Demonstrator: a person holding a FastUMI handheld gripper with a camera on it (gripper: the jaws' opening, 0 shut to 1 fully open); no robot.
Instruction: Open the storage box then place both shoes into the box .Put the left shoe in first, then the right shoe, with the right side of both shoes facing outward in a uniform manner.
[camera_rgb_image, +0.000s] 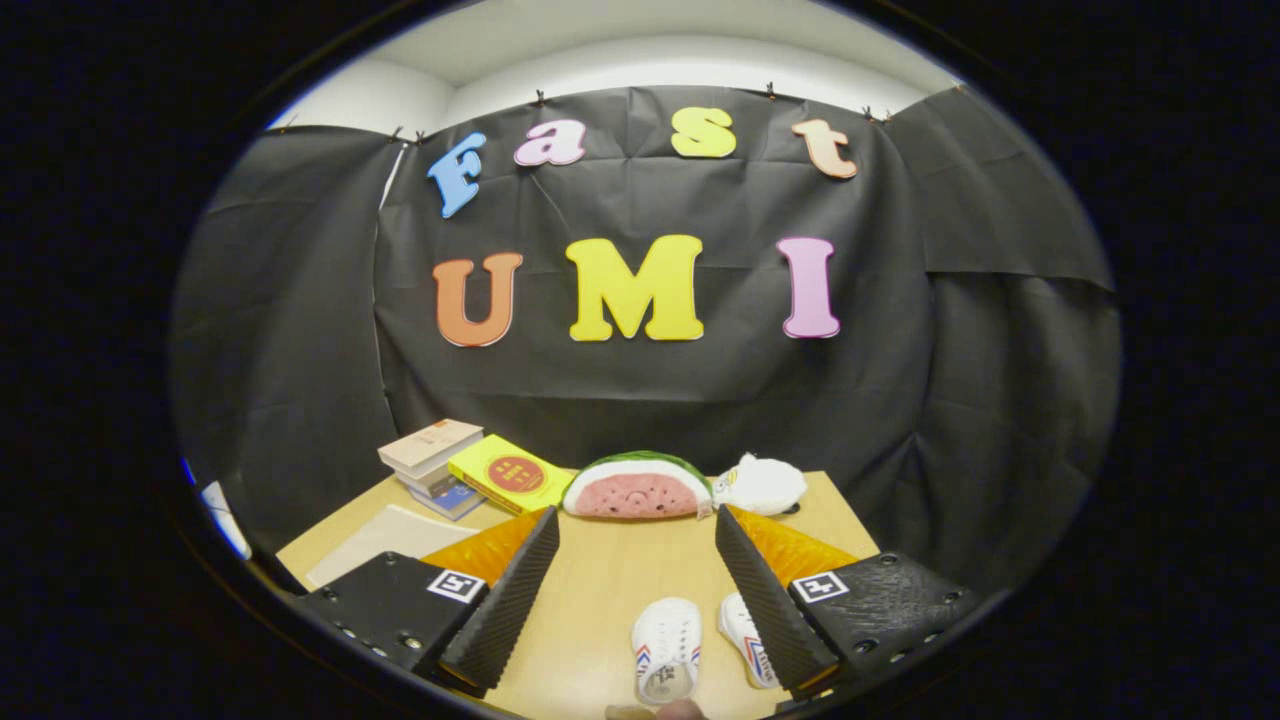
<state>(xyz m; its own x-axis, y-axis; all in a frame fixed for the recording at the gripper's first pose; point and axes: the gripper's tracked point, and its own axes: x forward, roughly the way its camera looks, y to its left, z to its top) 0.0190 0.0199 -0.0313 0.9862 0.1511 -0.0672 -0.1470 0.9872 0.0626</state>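
Gripper view: the gripper is held above a wooden table, its two black ribbed fingers spread wide apart and touching nothing. Each finger base carries a small square black-and-white marker.

Landmark: the left white shoe, which lies on the table in the gap between the fingers, close to their bases, toe pointing away from the camera. It has red and blue stripes on its side. The second white shoe lies just beside it, on the side of the right finger, whose edge partly hides it. The two shoes are close but I cannot tell whether they touch.

Beyond the landmark shoe, past a bare stretch of table and ahead of the fingertips, a watermelon-slice plush sits at the far table edge. Just beside the plush, on the side of the second shoe, is a white soft toy. On the other side are a yellow book, a stack of books and, nearer, a flat white sheet.
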